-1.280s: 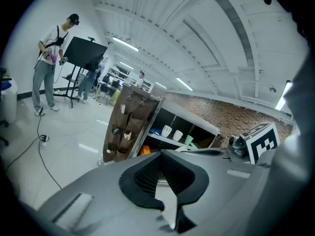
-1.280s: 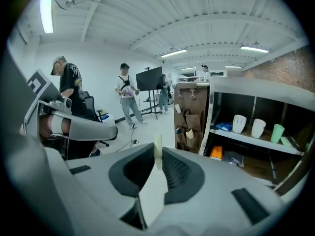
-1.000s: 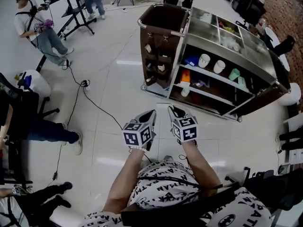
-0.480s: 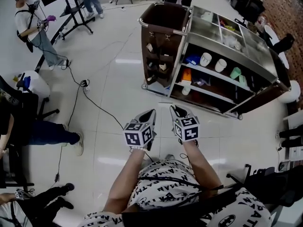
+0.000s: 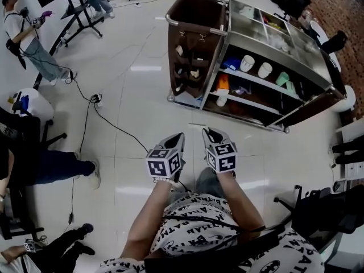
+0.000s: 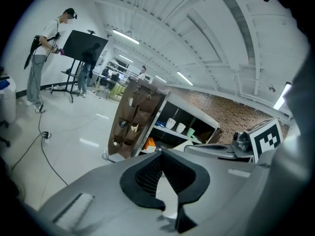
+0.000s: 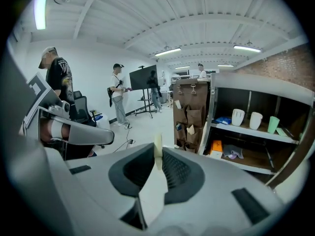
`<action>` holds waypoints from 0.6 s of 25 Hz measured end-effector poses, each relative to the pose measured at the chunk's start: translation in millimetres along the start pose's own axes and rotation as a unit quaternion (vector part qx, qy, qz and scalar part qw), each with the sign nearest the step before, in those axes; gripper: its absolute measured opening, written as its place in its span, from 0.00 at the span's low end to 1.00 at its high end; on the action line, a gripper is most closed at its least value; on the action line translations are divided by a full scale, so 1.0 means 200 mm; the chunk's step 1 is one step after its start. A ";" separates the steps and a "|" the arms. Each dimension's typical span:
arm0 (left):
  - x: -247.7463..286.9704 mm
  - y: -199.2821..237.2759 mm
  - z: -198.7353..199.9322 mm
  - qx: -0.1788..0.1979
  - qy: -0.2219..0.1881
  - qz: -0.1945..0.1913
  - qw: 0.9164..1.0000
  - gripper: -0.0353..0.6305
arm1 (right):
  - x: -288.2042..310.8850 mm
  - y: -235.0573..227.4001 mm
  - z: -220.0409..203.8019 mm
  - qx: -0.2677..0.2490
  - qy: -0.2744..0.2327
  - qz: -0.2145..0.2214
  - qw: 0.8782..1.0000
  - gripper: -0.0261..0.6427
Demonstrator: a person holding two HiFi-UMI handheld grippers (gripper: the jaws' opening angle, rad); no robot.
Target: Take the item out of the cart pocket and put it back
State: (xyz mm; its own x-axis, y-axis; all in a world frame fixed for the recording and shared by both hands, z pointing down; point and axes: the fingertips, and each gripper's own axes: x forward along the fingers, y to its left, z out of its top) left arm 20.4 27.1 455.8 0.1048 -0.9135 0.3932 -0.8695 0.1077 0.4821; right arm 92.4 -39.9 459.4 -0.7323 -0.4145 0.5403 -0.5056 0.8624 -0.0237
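Both closed: left gripper empty, right gripper pinching a thin pale item.

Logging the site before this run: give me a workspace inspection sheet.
Surface: glossy white tiled floor.
Job's things: brown pocket organiser hangs on the cart's end, small pale items in its pockets.
Clutter: cups and an orange box on the cart shelves.
Grippers: left gripper shut, empty; right gripper shut on a thin cream strip; both apart from the cart.
Cables: black cable snakes across the floor.
Surroundings: people at left; brick wall right.
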 end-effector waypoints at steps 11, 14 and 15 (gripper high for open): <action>0.31 0.24 0.06 -0.005 0.027 0.000 1.000 0.05 | 0.39 -0.22 0.00 -0.005 0.022 -0.039 0.999 0.13; 0.52 0.36 0.13 -0.003 0.022 0.016 1.000 0.05 | 0.59 -0.35 0.03 -0.007 0.027 -0.047 0.999 0.13; 0.59 0.39 0.16 -0.003 0.024 0.022 0.999 0.05 | 0.66 -0.39 0.04 -0.008 0.028 -0.049 0.998 0.13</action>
State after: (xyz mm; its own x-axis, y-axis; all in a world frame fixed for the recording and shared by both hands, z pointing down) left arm -50.8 -85.1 516.3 0.0896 -0.8883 0.4504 -0.8711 0.1494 0.4679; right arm 32.1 -164.0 526.1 -0.6524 -0.4813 0.5854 -0.5663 0.8229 0.0455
